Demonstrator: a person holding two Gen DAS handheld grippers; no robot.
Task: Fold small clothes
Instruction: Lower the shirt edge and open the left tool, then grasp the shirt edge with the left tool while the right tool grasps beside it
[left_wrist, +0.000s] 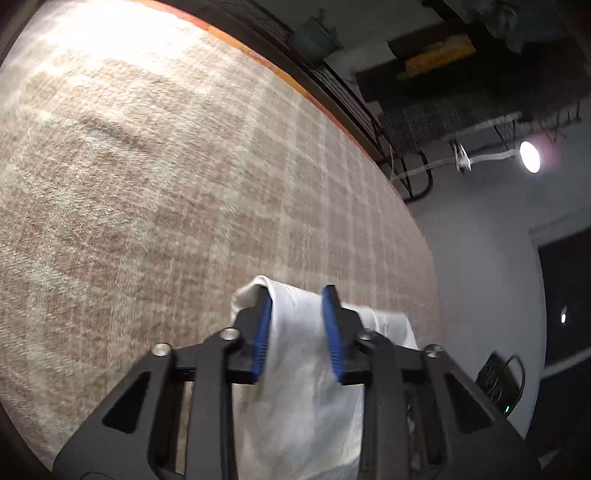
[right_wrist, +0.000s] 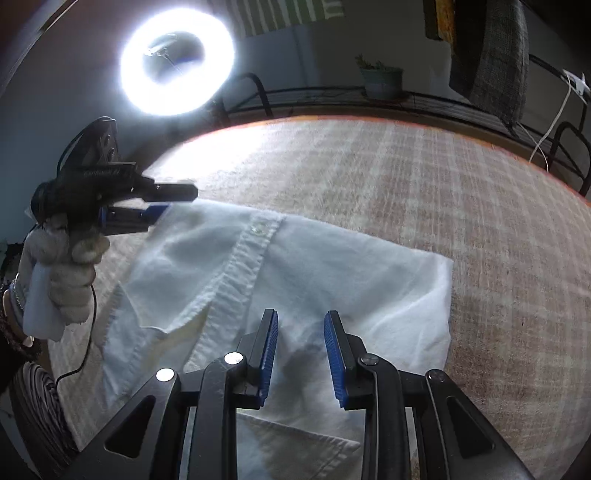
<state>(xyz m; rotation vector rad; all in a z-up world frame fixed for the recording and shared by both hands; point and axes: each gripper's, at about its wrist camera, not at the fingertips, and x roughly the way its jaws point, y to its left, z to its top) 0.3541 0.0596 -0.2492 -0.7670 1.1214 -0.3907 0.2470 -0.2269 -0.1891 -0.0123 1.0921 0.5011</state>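
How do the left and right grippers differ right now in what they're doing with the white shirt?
The left gripper has the white shirt draped between its fingers, lifted off the plaid cloth; the right gripper hovers open above the shirt, holding nothing. Both have blue pads on black fingers.

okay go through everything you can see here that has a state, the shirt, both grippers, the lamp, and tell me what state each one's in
white shirt: partly folded on the checked cloth, one edge lifted, placket button fastened.
left gripper: jaws apart, shirt fabric draped between its fingers; from the right wrist view it appears to pinch the shirt's edge.
right gripper: open, above the shirt, holding nothing.
ring light: switched on.
checked cloth: spread flat.
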